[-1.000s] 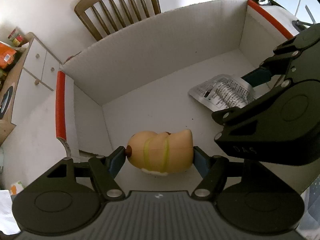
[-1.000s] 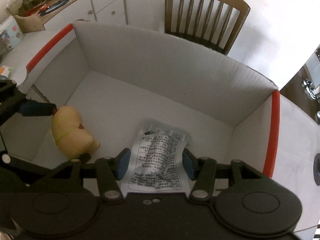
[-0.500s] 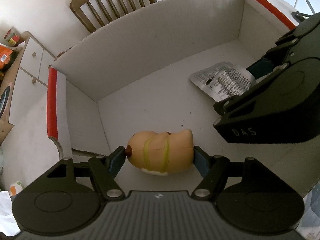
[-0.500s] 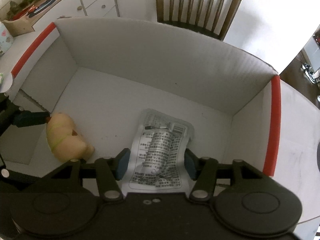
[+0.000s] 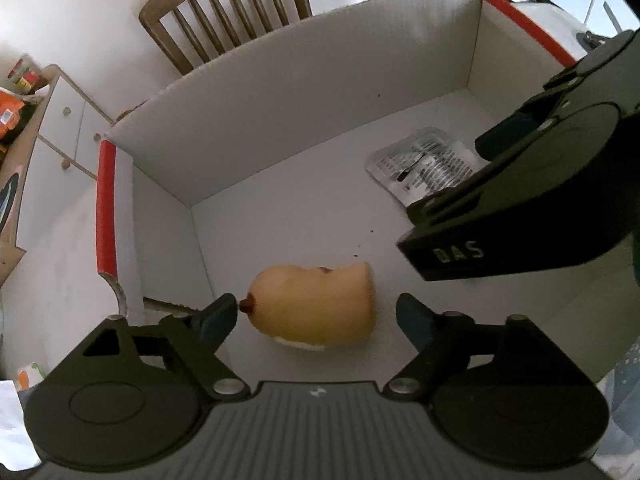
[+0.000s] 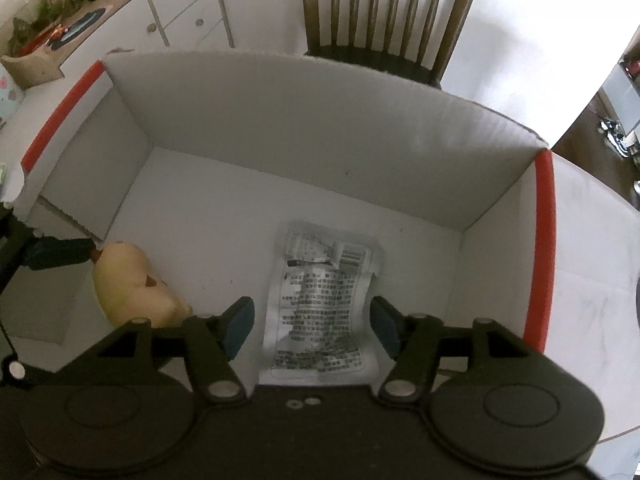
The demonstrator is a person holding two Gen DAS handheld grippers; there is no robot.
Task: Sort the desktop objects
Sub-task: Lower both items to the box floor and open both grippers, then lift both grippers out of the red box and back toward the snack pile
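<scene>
Two objects lie on the floor of the white cardboard box (image 5: 320, 92) we are working over.

Left wrist view: we see the yellow toy (image 5: 316, 306) lying on its side near the box's left wall, long axis running across the frame, its small brown tip toward the left finger and its flat broad end toward the right finger. The left gripper (image 5: 316, 314) straddles it with jaws opening; the left pad sits right at the brown tip, and a clear gap shows at the right pad, so nothing is clamped. The right gripper's black body crosses the right side of the frame, partly covering the printed foil packet (image 5: 428, 160) behind it. A wooden chair (image 5: 224, 12) stands beyond the box.

Right wrist view: we note the foil packet (image 6: 320, 304) lying flat, long axis running away from the camera toward the back wall. The right gripper (image 6: 312, 326) has jaws opening, a pad on either side of the packet, neither pressing it. The toy (image 6: 132, 288) lies far left.
</scene>
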